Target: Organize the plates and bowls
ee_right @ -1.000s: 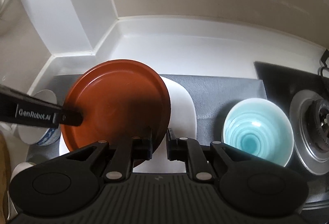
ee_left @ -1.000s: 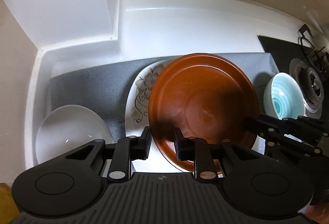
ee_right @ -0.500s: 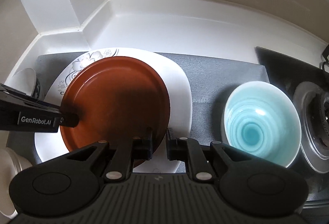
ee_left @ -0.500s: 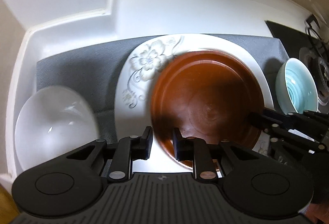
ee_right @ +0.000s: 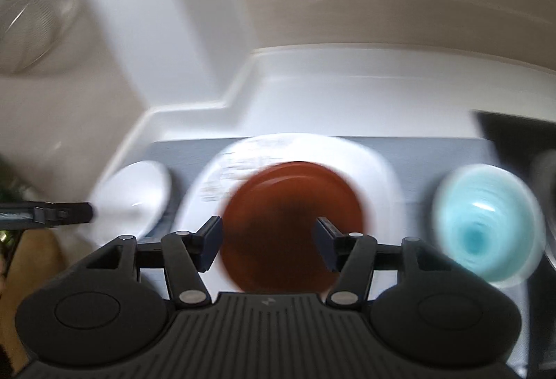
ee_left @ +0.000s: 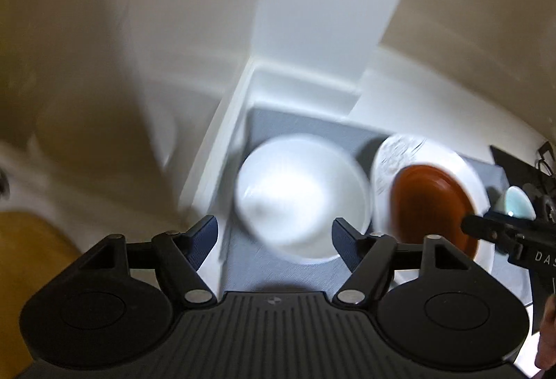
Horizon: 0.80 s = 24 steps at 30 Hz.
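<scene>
I count four dishes on the grey mat (ee_right: 417,149) that covers the white counter (ee_right: 347,90): two bowls and two plates. From left to right in my right wrist view there is one plain white ceramic bowl (ee_right: 133,195), then one large white plate with a faint floral print (ee_right: 378,167), with one round reddish-brown plate (ee_right: 295,191) lying flat on top of it, then one pale turquoise glazed bowl (ee_right: 486,222) sitting apart on the mat near the dark stove edge (ee_right: 514,129).

My left gripper (ee_left: 274,233) hangs over the white bowl (ee_left: 299,191). Its jaws have just been opening and now stand well apart, clamped on nothing; the bowl shows in the gap below them, but the blur keeps me from telling any touch. My right gripper (ee_right: 269,233) hangs over the near rim of the reddish-brown plate. Its jaws have also just been opening, stand wide and hold nothing; the plate rests on the white plate. Both views are smeared.
</scene>
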Motion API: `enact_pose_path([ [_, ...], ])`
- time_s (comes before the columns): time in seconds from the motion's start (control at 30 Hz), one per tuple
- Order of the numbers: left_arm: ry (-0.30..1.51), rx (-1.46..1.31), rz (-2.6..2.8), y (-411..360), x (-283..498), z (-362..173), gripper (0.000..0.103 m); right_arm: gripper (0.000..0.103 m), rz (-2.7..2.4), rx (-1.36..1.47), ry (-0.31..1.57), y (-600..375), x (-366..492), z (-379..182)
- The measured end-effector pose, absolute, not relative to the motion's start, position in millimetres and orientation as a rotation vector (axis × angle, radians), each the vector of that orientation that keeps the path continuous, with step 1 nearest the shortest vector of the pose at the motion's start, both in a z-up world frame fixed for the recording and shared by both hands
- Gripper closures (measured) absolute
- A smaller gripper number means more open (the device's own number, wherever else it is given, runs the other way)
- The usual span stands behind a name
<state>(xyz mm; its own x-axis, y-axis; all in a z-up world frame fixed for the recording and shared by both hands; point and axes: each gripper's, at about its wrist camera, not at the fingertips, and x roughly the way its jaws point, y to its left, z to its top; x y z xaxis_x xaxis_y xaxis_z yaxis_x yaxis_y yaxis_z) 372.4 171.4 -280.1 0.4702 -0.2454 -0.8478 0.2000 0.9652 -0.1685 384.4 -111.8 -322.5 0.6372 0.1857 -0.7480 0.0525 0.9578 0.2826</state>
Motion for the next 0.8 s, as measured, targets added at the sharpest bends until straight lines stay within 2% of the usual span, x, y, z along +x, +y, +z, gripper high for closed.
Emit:
enact_pose_path([
  [0.13, 1.081, -0.155, -0.254, 191.0, 382.5, -297.3, 0.057, 0.04, 0.172, 0.285, 0.884, -72.8, 410.9, -331.0],
  [0.23, 1.085, -0.226, -0.202, 202.0, 385.5, -306.8, 0.059, 0.041, 0.218, 0.25, 0.902, -47.0, 423.5, -334.3],
  [0.3, 1.09, -0.26, -0.208, 204.2, 387.3, -311.9, 0.06, 0.046, 0.234, 0.236, 0.923, -38.0, 430.6, -338.7],
  [0.37, 1.099, -0.283, -0.205, 205.9, 389.2, -316.3, 0.06, 0.057, 0.262, 0.255, 0.933, -33.6, 436.9, -342.7],
  [0.43, 1.102, -0.294, -0.217, 205.8, 390.9, -319.6, 0.064, 0.059, 0.28, 0.243, 0.938, -30.0, 440.9, -345.2],
  [0.5, 1.108, -0.288, -0.221, 201.8, 393.9, -321.5, 0.065, 0.067, 0.286, 0.222, 0.96, -24.7, 444.6, -348.9],
  [0.53, 1.112, -0.289, -0.225, 201.1, 394.2, -321.9, 0.072, 0.077, 0.292, 0.227, 0.972, -24.5, 447.7, -352.1],
  [0.57, 1.117, -0.289, -0.244, 199.8, 394.2, -321.7, 0.076, 0.083, 0.286, 0.229, 0.978, -24.1, 448.9, -353.4],
  [0.6, 1.123, -0.28, -0.26, 196.5, 395.0, -321.3, 0.082, 0.084, 0.284, 0.229, 0.978, -24.1, 449.3, -353.8],
  [0.7, 1.139, -0.214, -0.249, 190.2, 390.2, -318.1, 0.082, 0.087, 0.303, 0.207, 0.984, -23.4, 449.8, -352.4],
  [0.8, 1.19, -0.264, -0.266, 194.5, 381.1, -316.9, 0.08, 0.089, 0.317, 0.208, 1.011, -24.6, 444.9, -351.2],
])
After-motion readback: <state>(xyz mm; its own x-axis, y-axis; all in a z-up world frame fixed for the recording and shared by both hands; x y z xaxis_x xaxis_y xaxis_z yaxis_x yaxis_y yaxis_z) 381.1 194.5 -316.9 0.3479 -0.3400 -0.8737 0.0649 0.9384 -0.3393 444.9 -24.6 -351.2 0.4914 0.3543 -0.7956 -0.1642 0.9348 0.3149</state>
